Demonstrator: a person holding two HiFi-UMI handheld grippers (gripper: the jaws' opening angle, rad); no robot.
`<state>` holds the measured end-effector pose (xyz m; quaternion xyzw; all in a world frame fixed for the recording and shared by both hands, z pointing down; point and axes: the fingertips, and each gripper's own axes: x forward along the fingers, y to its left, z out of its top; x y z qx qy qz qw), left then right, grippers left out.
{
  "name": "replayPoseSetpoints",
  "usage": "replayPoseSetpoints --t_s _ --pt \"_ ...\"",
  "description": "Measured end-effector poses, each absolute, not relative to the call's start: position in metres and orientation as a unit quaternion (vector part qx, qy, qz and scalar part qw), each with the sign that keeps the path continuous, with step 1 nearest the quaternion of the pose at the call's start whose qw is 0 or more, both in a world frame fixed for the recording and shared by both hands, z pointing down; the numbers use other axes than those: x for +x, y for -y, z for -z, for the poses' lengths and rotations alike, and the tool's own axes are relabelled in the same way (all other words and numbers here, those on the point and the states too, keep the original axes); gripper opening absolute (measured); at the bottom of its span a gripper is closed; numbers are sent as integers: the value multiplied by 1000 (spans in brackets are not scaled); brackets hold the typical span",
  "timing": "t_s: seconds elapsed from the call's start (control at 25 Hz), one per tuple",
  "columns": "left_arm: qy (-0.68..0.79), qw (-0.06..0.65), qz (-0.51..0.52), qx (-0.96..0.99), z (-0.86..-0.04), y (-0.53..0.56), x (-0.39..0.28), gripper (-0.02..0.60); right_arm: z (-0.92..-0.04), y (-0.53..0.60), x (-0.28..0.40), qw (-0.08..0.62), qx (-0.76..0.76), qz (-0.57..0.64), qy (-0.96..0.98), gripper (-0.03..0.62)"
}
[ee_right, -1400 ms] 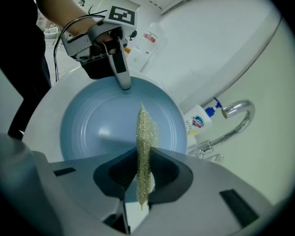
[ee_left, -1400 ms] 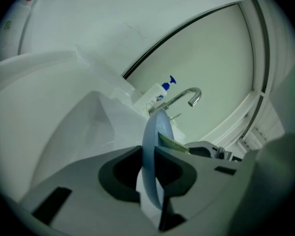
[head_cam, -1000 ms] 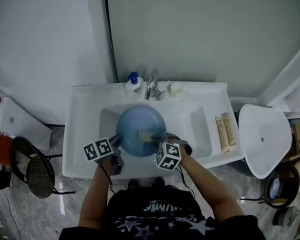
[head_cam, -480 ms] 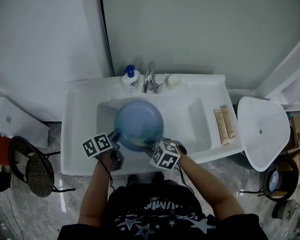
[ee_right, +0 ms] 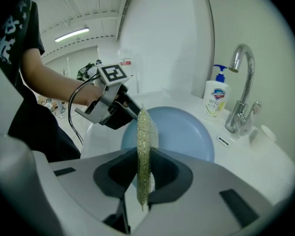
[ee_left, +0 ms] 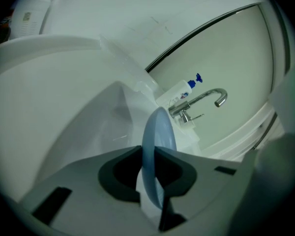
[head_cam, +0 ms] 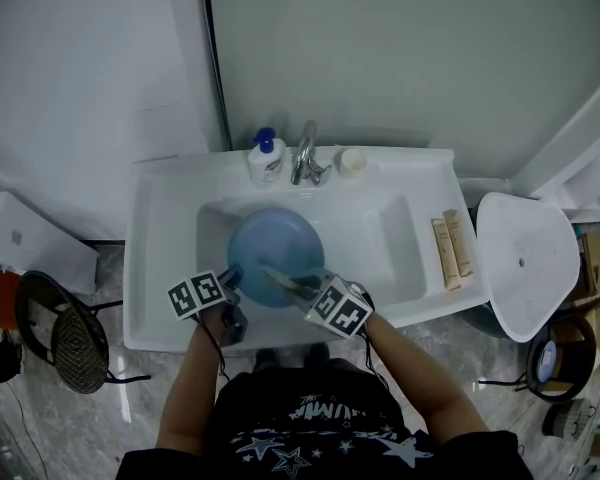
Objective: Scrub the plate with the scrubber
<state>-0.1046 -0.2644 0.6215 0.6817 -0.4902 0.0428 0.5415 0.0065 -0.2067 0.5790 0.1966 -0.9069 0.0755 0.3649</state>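
Findings at this moment:

1. Plate. The blue plate [head_cam: 276,248] sits over the basin of the white sink [head_cam: 160,268], in front of the faucet [head_cam: 305,163] and the soap bottle [head_cam: 266,158]. Whether its underside rests on the basin floor cannot be determined.

2. Left gripper [ee_left: 148,173]. Its fingers are clamped on the plate's near-left rim. The plate runs edge-on between them, pressed on both faces. The grip has not altered over the last second, and the plate has kept roughly its place in the basin.

3. Right gripper [ee_right: 143,173]. Its fingers are closed on the scrubber [ee_right: 145,141], a flat yellow-green mesh pad that stands out past the fingertips toward the plate.

4. Change noted. A second ago the scrubber lay across the plate's middle, toward the right. Half a second ago it was down at the near rim. Now it slants across the near half of the plate's face (the right marker cube also shows a different tilt, so the wrist has rolled).

5. Assessment. The shifting pad position reads as scrubbing strokes under way, with the plate held steady for them. The far half of the plate, toward the faucet, is not presently under the pad. Contact between pad and plate looks likely, but the head view is too small to confirm it.
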Motion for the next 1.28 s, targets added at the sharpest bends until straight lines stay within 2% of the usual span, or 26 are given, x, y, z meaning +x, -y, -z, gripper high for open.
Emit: replayPoseSetpoints --t_s 1.28 --pt "442 585 -171 658 -716 280 -108 57 -588 229 62 311 385 -196 846 74"
